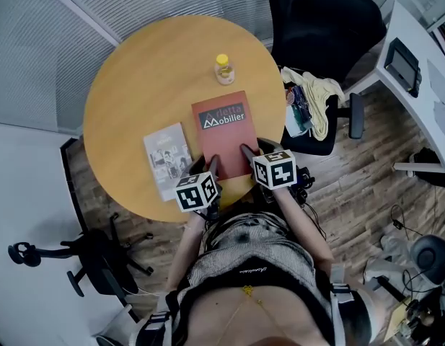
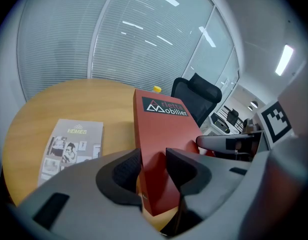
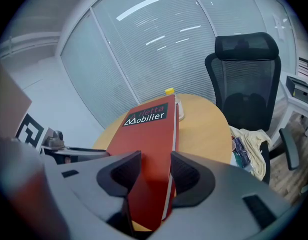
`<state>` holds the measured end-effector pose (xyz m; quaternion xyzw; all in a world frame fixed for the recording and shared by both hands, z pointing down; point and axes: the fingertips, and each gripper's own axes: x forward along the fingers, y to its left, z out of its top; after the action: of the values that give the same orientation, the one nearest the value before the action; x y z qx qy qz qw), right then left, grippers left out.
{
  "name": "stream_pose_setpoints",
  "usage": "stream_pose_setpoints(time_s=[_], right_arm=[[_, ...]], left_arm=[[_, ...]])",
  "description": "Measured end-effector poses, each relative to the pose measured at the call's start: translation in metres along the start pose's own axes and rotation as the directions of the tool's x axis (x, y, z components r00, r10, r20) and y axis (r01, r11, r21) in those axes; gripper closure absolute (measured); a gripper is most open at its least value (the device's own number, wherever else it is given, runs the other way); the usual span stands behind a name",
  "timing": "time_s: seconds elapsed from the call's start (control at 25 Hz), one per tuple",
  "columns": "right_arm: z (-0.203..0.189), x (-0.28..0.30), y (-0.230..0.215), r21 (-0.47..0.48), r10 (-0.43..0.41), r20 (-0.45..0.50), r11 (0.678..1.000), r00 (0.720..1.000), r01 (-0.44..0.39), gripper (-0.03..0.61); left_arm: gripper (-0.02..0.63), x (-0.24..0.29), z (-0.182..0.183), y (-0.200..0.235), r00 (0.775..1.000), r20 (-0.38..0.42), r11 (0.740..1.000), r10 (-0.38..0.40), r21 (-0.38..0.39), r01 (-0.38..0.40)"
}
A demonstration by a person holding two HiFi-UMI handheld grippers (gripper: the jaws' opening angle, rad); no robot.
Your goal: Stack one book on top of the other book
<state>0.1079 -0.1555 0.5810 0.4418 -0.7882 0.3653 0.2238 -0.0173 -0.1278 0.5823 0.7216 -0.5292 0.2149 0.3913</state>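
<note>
**Red book pinched at its near edge by both grippers**

The red book (image 1: pixel 223 130) is seen lengthwise on the round table (image 1: pixel 135 85), straight ahead of the person. Its near edge is clamped at two places. The jaws of the left gripper (image 2: pixel 153 166) are pressed onto the near left corner, and those of the right gripper (image 3: pixel 154 171) onto the near right corner. The grey book (image 1: pixel 168 157) lies flat just beside it on the left, with a narrow strip of table between them. A small yellow-capped bottle (image 1: pixel 223 69) stands beyond the far edge.

The lift is best made with both grippers raised together and kept level, so that the cover is not twisted. Since only the near edge is held, the far end may sag, so enough height should be gained to clear the grey book before the red one is squared over it.

Both grippers are held low and close together at the table's near rim. They are pointed away from the body, with the marker cubes uppermost and the forearms drawn in.
</note>
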Motion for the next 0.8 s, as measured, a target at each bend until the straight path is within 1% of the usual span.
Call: stream_pose_setpoints(time_s=[0.48,0.8], right_arm=[[0.020,-0.021,0.008,-0.047,0.012,0.051,0.999,0.999,-0.009,0.387],[0.022,-0.030,0.004,-0.057,0.015,0.063,0.998,0.998,-0.012,0.387]], left_arm=[[0.446,-0.019,0.017,-0.013,0.998,0.058,1.000,0.005,0.003,-0.005],[0.446,-0.021,0.017,-0.023,0.998,0.070,1.000,0.004,0.004,-0.005]])
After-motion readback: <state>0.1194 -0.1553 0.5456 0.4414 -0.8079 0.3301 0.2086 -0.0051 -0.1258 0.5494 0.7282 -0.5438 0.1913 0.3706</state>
